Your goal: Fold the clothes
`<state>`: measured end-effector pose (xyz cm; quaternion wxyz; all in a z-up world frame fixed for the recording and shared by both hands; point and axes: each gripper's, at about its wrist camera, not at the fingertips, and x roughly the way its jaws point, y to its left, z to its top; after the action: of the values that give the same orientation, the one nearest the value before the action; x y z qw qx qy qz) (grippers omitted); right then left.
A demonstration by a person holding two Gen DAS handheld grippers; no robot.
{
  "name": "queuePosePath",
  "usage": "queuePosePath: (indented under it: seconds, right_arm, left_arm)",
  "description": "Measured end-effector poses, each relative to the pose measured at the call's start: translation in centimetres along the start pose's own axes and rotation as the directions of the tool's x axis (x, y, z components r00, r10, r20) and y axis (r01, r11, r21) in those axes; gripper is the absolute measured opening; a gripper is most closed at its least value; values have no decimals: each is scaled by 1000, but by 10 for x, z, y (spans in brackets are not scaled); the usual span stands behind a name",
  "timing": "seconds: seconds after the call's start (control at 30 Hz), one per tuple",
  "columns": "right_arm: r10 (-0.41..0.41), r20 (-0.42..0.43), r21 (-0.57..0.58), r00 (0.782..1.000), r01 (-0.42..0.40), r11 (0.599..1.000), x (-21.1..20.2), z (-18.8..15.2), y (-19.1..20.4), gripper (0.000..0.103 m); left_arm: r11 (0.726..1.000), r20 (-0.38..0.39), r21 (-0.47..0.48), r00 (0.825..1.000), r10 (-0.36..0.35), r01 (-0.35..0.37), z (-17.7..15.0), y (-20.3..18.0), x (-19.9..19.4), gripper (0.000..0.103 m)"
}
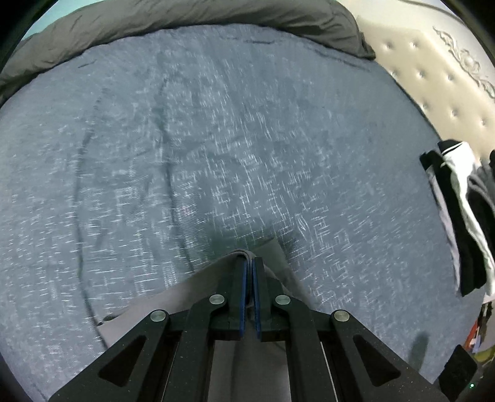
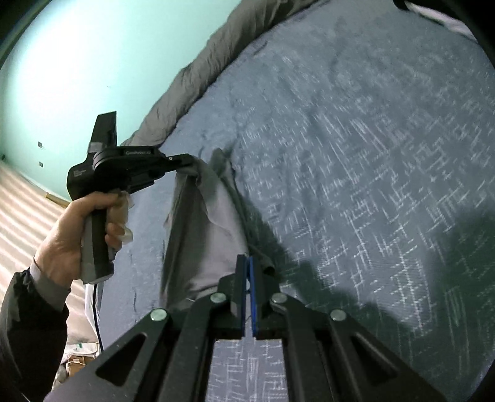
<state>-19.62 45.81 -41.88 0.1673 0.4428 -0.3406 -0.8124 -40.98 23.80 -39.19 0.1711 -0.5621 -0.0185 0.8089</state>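
Left gripper (image 1: 249,263): jaws pressed together on a fold of the grey garment (image 1: 263,250), low centre of the left wrist view; the right wrist view shows it at middle left, carried by the person's left hand (image 2: 77,228) and pinching the cloth's upper end.
Right gripper (image 2: 246,263): jaws closed at lower centre of its own view, nipping the lower edge of the same grey garment (image 2: 204,235).
Garment position: stretched taut between the two grippers and lifted above the blue bedspread (image 1: 216,139), running from middle left down to lower centre in the right wrist view.
Done so far: the cloth appears already narrowed into a long band, so likely at least one lengthwise fold is made; this is a judgement.
Left to do: lay it down on the bedspread, fold it crosswise, and release.
Other clothes: a black-and-white pile (image 1: 458,216) lies at the right edge of the left wrist view; whether folded, cannot tell.
Surroundings: dark grey duvet (image 1: 185,18) bunched along the top; tufted headboard (image 1: 433,68) at upper right.
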Motion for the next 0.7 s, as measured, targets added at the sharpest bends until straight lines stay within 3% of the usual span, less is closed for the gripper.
queuePosePath:
  seconds: [0.2, 0.23, 0.27, 0.33, 0.53, 0.7]
  right_arm:
    - [-3, 1, -8, 1000, 3, 1000, -5, 0, 2, 1]
    - [-4, 1, -6, 1000, 4, 1000, -6, -1, 1, 1]
    - [-4, 0, -6, 1000, 4, 1000, -5, -2, 1, 1]
    - [-6, -5, -8, 1000, 6, 1000, -2, -4, 1, 1]
    - [-6, -5, -2, 1000, 6, 1000, 2, -1, 1, 1]
    - [9, 16, 15, 1000, -9, 1000, -2, 1, -1, 1]
  left_arm:
    - [998, 27, 9, 998, -60, 60, 4, -6, -2, 4]
    - [998, 30, 7, 997, -66, 66, 6, -6, -2, 12]
    - [997, 32, 6, 997, -71, 71, 8, -6, -3, 34]
    - [998, 56, -4, 996, -66, 66, 9, 0, -10, 59]
    - [998, 120, -36, 992, -47, 51, -8, 43, -45, 59]
    - [997, 122, -72, 992, -12, 21, -50, 89, -57, 59]
